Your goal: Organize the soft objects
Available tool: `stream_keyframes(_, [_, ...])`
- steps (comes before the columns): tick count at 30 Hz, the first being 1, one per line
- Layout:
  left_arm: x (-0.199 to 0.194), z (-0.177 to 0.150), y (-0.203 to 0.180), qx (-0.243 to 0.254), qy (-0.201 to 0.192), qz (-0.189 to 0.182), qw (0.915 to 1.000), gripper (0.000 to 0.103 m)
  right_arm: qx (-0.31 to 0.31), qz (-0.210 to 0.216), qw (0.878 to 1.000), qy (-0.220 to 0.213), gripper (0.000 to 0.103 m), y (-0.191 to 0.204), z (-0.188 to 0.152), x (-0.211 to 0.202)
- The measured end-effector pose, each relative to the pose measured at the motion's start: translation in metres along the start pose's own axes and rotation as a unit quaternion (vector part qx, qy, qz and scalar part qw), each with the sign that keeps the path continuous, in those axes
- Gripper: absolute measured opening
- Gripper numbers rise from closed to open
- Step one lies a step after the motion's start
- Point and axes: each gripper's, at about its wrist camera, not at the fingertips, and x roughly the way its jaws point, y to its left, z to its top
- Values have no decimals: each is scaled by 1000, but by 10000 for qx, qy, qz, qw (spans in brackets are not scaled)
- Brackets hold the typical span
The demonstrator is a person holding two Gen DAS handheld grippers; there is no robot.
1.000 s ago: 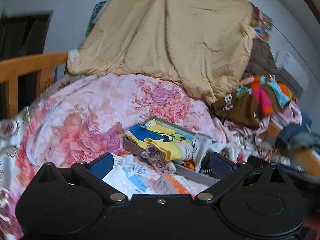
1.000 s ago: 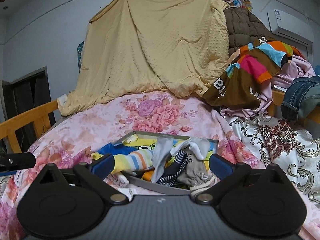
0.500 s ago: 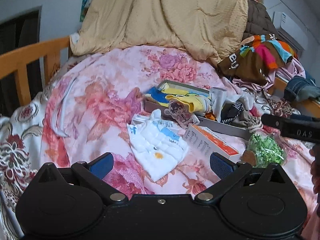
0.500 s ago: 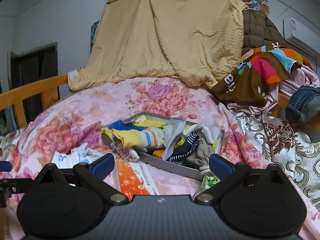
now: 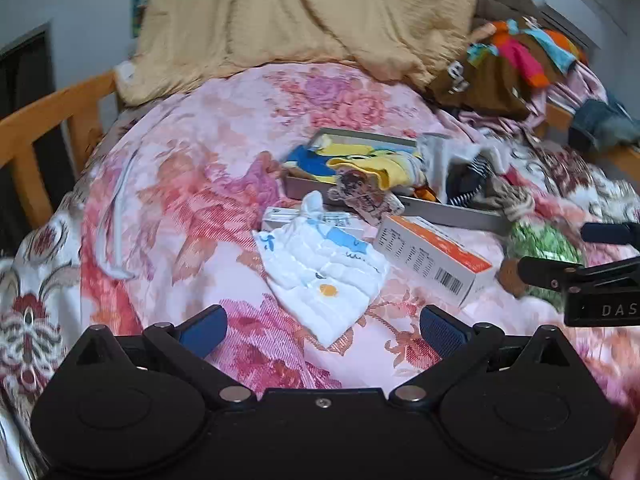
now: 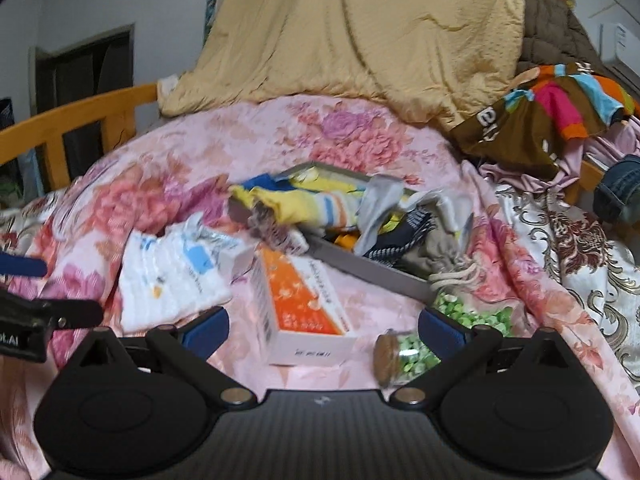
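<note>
A grey tray (image 5: pixel 440 210) (image 6: pixel 376 270) on the floral bedspread holds yellow, blue, grey and striped socks (image 5: pixel 380 164) (image 6: pixel 316 204). A white folded cloth with blue print (image 5: pixel 324 264) (image 6: pixel 172 276) lies in front of it. My left gripper (image 5: pixel 322 326) is open and empty, just short of the white cloth. My right gripper (image 6: pixel 322 326) is open and empty, above an orange and white box (image 6: pixel 304 308) (image 5: pixel 436 258). The right gripper's side shows at the right edge of the left wrist view (image 5: pixel 580 280).
A corked jar of green pieces (image 6: pixel 408 352) (image 5: pixel 544 248) lies right of the box. A tan blanket (image 5: pixel 304 20), a brown and multicoloured garment (image 5: pixel 508 64) and jeans (image 6: pixel 620 188) pile up behind. A wooden bed rail (image 5: pixel 48 128) runs at the left.
Both grippers have drawn back from the tray and tilted down, so the white cloth, box and jar now show in front. Both stay open and empty.
</note>
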Motion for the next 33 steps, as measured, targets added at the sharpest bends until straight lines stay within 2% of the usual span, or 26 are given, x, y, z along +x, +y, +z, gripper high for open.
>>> stream_keyframes(4, [9, 4, -2, 482, 15, 22, 9988, 102, -125, 113, 9996, 236, 103, 5, -3, 6])
stream_keyframes(10, [41, 14, -10, 849, -38, 168, 9962, 102, -158, 199, 9966, 781, 103, 8, -5, 26])
stream_keyframes(14, [60, 18, -11, 1114, 284, -38, 9934, 102, -102, 55, 9968, 792, 103, 5, -4, 29])
stream_keyframes(20, [74, 18, -15, 1262, 328, -287, 9911, 102, 173, 31, 9966, 801, 103, -6, 1, 35])
stream_keyframes(27, [86, 19, -24, 1528, -97, -416, 9873, 102, 517, -21, 9960, 729, 103, -15, 13, 49])
stream_keyframes(33, [101, 20, -24, 1540, -114, -484, 9868, 102, 869, 59, 9940, 667, 103, -24, 27, 66])
